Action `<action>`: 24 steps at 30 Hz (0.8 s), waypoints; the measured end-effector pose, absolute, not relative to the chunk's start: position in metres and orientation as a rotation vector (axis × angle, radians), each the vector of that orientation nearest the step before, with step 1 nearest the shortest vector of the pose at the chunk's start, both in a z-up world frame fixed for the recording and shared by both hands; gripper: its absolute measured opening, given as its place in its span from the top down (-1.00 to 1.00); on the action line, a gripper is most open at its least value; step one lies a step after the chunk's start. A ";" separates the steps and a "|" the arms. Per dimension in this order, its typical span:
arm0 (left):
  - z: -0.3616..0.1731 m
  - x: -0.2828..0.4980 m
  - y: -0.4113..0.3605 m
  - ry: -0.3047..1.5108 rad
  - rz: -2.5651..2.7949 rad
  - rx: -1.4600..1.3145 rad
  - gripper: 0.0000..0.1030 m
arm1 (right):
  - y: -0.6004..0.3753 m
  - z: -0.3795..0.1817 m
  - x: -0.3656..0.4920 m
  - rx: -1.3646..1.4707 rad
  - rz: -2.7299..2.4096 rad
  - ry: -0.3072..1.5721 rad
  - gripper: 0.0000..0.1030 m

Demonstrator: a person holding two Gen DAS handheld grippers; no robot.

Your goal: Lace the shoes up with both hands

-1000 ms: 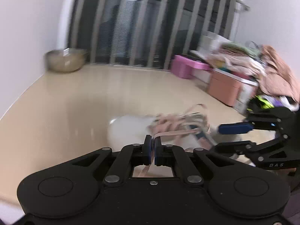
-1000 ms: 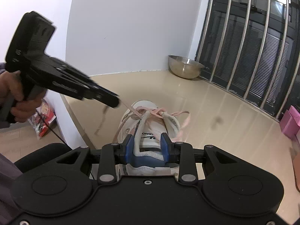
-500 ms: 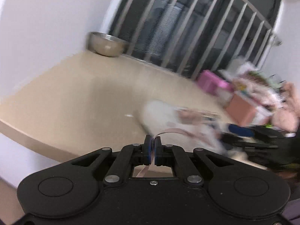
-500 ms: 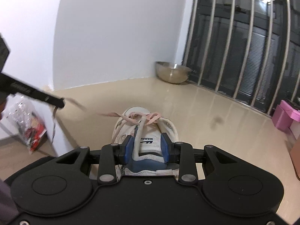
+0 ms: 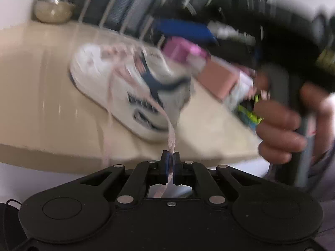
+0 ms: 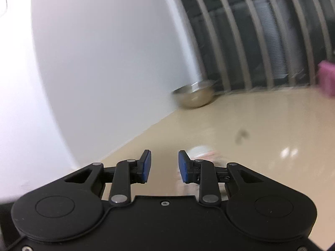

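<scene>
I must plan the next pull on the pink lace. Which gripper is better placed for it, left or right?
Probably left. The left gripper is shut on the pink lace running from the shoe; the right gripper is open and empty.

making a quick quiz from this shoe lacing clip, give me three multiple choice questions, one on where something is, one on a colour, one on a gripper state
1. Where does the metal bowl stand?
A. at the far edge of the table by the wall and the window bars
B. on top of the shoe
C. between the right gripper's fingers

2. What colour is the lace held by the left gripper?
A. black
B. pale pink
C. green

3. How is the right gripper?
A. shut on the lace
B. shut on the bowl
C. open, holding nothing

Answers:
1. A: the right wrist view shows it at the table's far edge, beside the white wall and the bars.
2. B: a pale pink strip runs from the white shoe into the closed fingers.
3. C: its blue fingers stand apart with only table between them.
</scene>
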State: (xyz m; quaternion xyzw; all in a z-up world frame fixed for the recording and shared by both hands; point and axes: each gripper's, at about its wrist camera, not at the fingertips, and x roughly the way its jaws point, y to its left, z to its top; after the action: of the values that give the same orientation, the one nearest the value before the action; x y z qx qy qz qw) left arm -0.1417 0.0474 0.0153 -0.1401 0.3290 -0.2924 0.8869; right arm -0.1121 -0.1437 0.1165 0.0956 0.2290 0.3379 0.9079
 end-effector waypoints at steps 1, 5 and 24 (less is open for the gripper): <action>0.012 -0.143 0.044 0.697 -0.607 -0.259 0.78 | -0.133 0.112 -0.111 0.177 0.717 0.516 0.40; 0.004 -0.155 0.034 0.717 -0.535 -0.078 -0.35 | -0.095 0.087 -0.110 0.004 0.648 0.614 0.39; -0.002 -0.162 0.108 0.677 -0.324 -0.099 -0.74 | -0.041 0.083 -0.085 -0.159 0.551 0.796 0.26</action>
State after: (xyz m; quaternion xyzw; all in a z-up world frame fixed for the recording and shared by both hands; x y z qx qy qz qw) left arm -0.1623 0.1083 -0.0025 -0.0484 0.3304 -0.1579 0.9293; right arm -0.0849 -0.0410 0.0834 -0.0766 0.3824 0.2647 0.8820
